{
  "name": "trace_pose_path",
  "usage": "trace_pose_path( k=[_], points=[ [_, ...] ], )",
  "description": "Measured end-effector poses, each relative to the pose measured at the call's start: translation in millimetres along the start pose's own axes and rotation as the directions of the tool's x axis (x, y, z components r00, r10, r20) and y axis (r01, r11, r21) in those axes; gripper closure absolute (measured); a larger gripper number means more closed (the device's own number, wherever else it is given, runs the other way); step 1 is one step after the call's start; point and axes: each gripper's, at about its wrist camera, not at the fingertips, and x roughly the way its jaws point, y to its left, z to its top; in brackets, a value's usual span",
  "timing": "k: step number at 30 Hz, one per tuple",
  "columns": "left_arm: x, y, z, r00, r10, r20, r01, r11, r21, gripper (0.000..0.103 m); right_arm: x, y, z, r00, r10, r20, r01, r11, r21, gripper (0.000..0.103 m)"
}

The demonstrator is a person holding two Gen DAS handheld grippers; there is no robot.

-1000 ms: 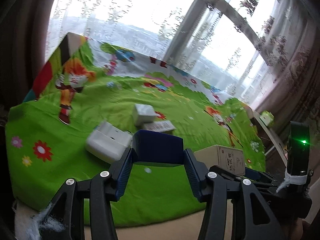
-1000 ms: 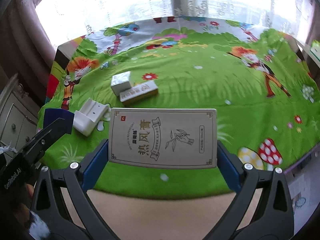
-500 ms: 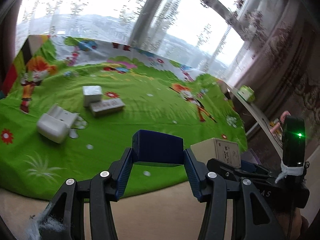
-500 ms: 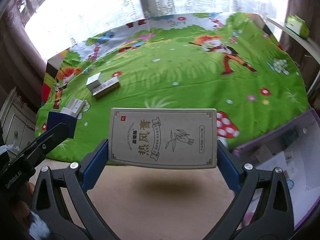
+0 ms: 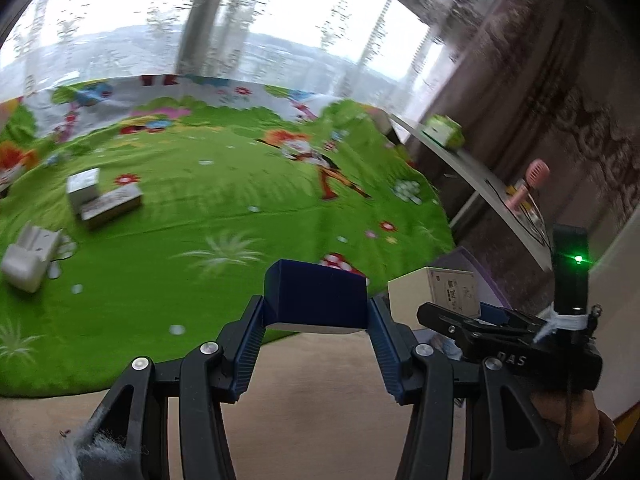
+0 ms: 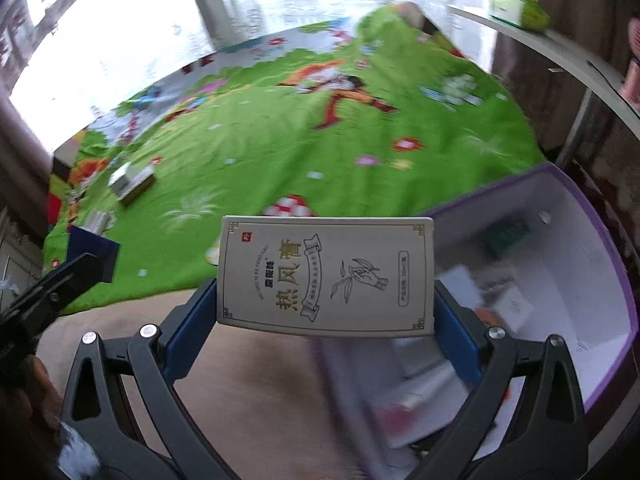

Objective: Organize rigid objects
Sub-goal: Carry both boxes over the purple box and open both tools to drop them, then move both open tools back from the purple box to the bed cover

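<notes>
The left claw (image 5: 316,320) is clamped on a dark blue box (image 5: 316,300), held over beige floor (image 5: 312,392) at the edge of a green cartoon mat (image 5: 240,184). The right claw (image 6: 326,312) grips a beige box (image 6: 326,276) with Chinese lettering by its 2 short ends, beside an open purple-edged bin (image 6: 600,280) that holds blurred items. On the mat's far left lie a grey box (image 5: 84,188) touching a flat brown box (image 5: 112,208), and, nearer, a white block (image 5: 30,256). A shelf (image 5: 480,176) on the right carries a green box (image 5: 444,132).
</notes>
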Motion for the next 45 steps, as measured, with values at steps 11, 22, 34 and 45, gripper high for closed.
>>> trace_pose_path(
  k=[11, 22, 34, 45],
  points=[
    [37.4, -68.5, -2.0, 0.988, -0.101, -0.115, 0.113, 0.989, 0.100, 0.051, -7.3, -67.6, -13.8, 0.995, -0.097, -0.011, 0.097, 0.990, 0.099, 0.003],
    [63.1, -109.0, -6.2, 0.970, -0.151, -0.193, 0.181, 0.973, 0.146, 0.051, -11.6, -108.1, -19.7, 0.984, -0.175, -0.014, 0.175, 0.970, 0.170, 0.003],
    [72.1, -120.3, -7.7, 0.954, -0.193, -0.230, 0.231, 0.961, 0.151, 0.037, -5.8, -113.4, -20.7, 0.980, -0.197, -0.037, 0.200, 0.963, 0.180, 0.001],
    [64.7, -102.0, -1.0, 0.954, -0.222, -0.202, 0.242, 0.967, 0.083, 0.037, -5.4, -95.7, -12.6, 0.987, -0.158, -0.025, 0.160, 0.974, 0.162, 0.001]
  ],
)
